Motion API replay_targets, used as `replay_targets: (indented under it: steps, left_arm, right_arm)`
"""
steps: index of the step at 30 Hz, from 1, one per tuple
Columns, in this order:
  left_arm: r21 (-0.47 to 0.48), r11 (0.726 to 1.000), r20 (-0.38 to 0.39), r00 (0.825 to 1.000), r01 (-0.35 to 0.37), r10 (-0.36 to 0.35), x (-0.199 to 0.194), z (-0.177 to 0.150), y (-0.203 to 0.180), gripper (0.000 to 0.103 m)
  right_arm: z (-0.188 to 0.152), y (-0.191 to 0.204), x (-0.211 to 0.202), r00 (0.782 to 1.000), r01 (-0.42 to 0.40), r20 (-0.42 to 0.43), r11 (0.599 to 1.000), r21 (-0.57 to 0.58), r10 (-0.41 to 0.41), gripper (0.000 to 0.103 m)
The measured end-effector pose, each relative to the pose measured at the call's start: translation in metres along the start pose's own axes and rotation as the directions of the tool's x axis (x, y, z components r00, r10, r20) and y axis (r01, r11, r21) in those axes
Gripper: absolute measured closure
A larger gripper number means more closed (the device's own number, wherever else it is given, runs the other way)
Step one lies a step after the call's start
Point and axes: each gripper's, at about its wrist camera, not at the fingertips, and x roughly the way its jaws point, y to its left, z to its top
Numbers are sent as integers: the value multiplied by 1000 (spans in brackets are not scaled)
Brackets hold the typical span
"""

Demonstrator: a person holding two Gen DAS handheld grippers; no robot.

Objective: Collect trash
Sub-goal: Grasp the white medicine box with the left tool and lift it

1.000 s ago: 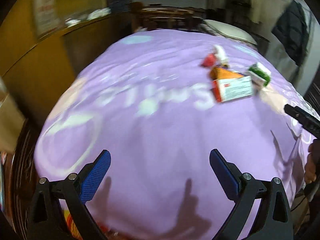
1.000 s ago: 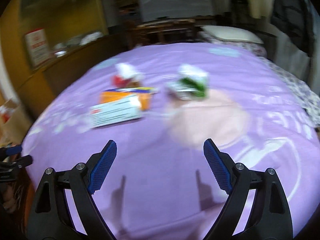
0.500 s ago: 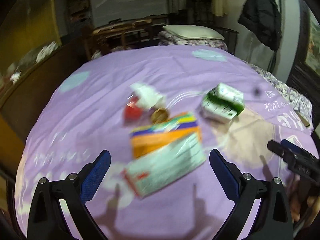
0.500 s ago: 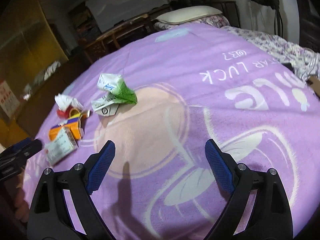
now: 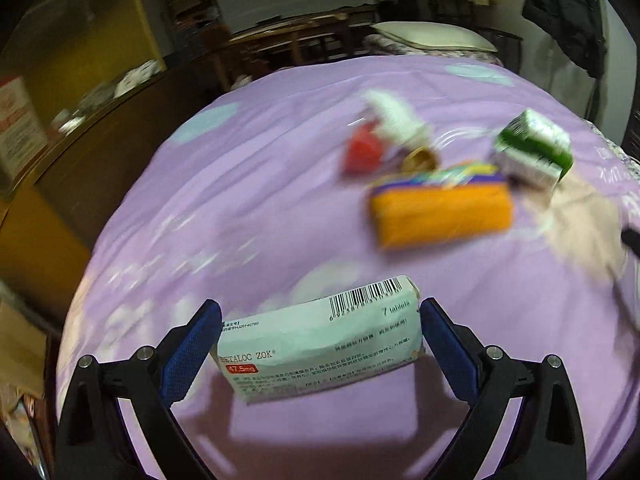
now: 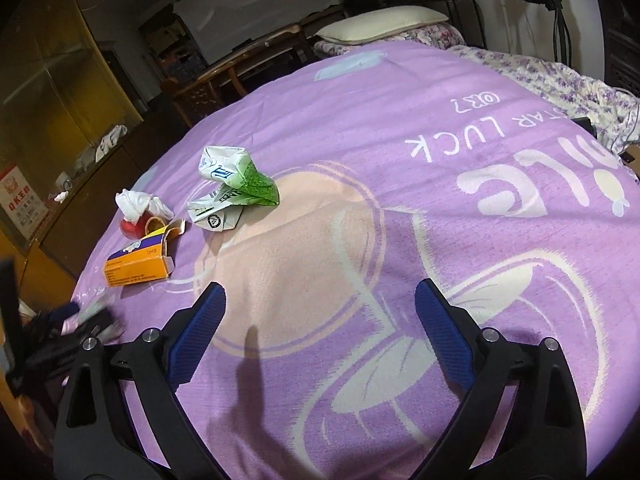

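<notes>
My left gripper (image 5: 318,328) has its blue pads on both ends of a pale green medicine box (image 5: 320,346) and holds it just above the purple blanket (image 5: 240,220). Beyond it lie an orange box (image 5: 440,212), a crushed green and white carton (image 5: 532,152), a red cup (image 5: 360,154) and a crumpled white tissue (image 5: 394,116). My right gripper (image 6: 318,330) is open and empty over the blanket (image 6: 400,140). In its view the orange box (image 6: 136,270), green carton (image 6: 236,188), red cup (image 6: 132,228) and tissue (image 6: 138,204) lie at the left.
The blanket covers a bed with a pillow (image 6: 384,22) at the far end. A wooden cabinet (image 5: 72,92) runs along the left side. A dark table (image 5: 288,40) stands behind the bed. A dark jacket (image 5: 568,12) hangs at the right.
My left gripper moved in on the pale green box, which now sits between its pads and is lifted. My right gripper stayed open and barely moved.
</notes>
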Motion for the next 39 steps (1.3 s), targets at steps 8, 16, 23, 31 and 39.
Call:
replay_targets:
  steps: [8,16,23,31,39]
  left_arm:
    - [-86,994,27,998,65,-62,-51,-43,37,6]
    - [-257,954,70,988,154,-140,-78,-64,60,6]
    - [-318,931,19,983,179,-182,-69,-70,73,6]
    - [-388,881,-84,941,272,-328,7,-30,49,6]
    - [-73,980,-8,983,184,-185,7,-5,-10,6]
  right_arm:
    - [0,-2,-1,1000,-22,4,1000,12,22,9]
    - [0,-3,-2,999,-36,6,999,19,35,8]
    - [0,-4,-2,999,-40,6,999,21,40,8]
    - [0,-4,-2,999,-40,7,999,21,40,8]
    - [0,-5,-3,999,-41,7,999,22,41,8]
